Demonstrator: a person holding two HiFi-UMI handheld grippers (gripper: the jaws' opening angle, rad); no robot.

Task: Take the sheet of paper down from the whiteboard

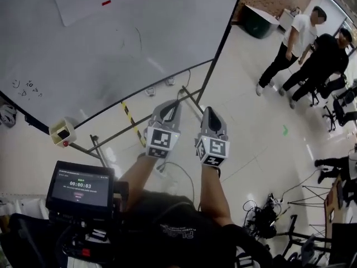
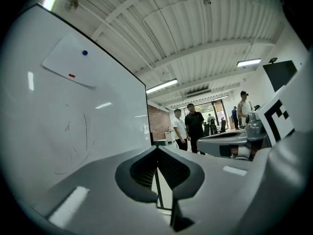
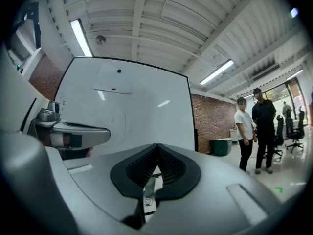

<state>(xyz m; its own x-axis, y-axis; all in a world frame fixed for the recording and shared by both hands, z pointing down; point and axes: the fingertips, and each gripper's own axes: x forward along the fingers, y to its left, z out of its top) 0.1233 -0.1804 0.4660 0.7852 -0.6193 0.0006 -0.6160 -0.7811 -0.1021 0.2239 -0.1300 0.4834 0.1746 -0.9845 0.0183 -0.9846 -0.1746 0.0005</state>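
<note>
Sheet of paper (image 1: pixel 83 1) at eleven o'clock on whiteboard (image 1: pixel 111 66), under red magnet (image 1: pixel 106 3), left claw (image 1: pixel 169 108) and right claw (image 1: pixel 212 115) at its five o'clock, well apart from it, both closed, empty

Sheet of paper (image 1: pixel 92 1) — on whiteboard (image 1: pixel 100 66)

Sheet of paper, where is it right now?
In the head view, the sheet of paper is at the top left, high on the whiteboard, with a small red tab on it.
</note>
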